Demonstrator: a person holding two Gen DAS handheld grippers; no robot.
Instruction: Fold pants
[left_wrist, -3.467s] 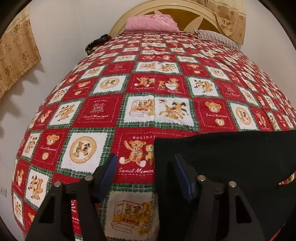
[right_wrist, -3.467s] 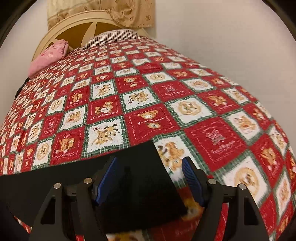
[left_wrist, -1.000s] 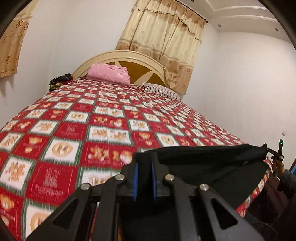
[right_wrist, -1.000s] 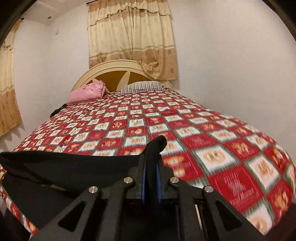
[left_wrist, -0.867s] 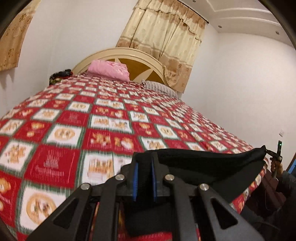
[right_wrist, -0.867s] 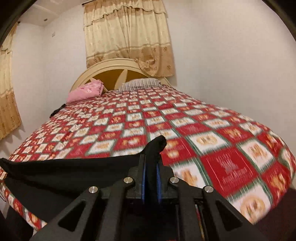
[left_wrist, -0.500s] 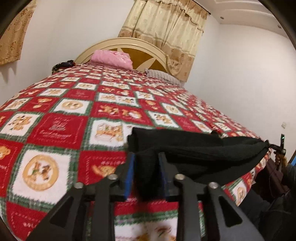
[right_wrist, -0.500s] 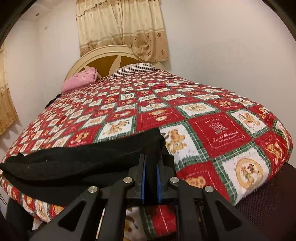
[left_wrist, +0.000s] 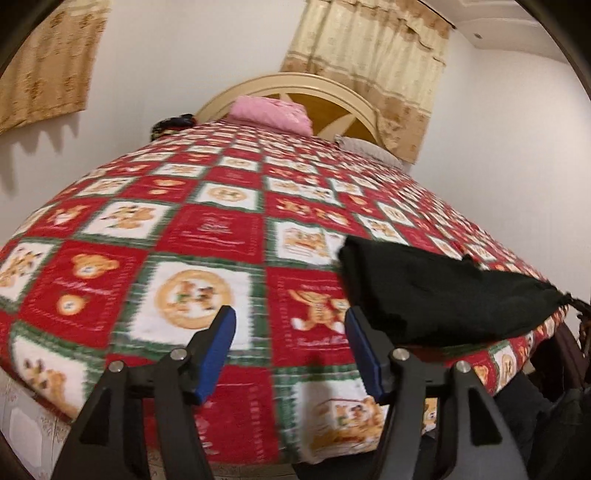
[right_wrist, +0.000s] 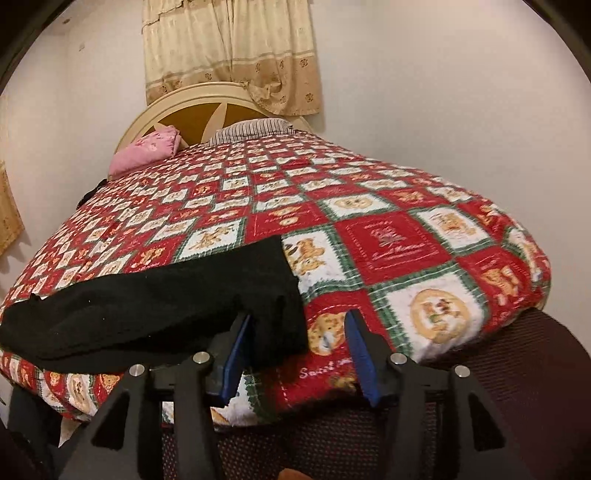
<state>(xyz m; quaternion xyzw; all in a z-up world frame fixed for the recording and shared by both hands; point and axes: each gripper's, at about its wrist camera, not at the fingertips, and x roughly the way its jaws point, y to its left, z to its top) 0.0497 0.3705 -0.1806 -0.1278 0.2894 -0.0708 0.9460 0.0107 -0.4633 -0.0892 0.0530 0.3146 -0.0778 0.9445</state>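
Observation:
The black pants (left_wrist: 439, 291) lie folded in a long band across the near end of the bed; they also show in the right wrist view (right_wrist: 155, 302). My left gripper (left_wrist: 290, 325) is open and empty, just left of the pants' left end. My right gripper (right_wrist: 297, 328) is open and empty, its left finger (right_wrist: 236, 350) at the near edge of the pants' right end.
The bed has a red, white and green teddy-bear quilt (left_wrist: 207, 236). A pink pillow (left_wrist: 271, 112) and a striped pillow (right_wrist: 251, 129) lie by the cream headboard (right_wrist: 207, 107). A dark object (left_wrist: 171, 123) sits at the far left bed edge. Walls stand close on both sides.
Both grippers were shut on the lifted pants edge, carried it forward and laid it down. Both have opened, let go and drawn back toward the foot of the bed.

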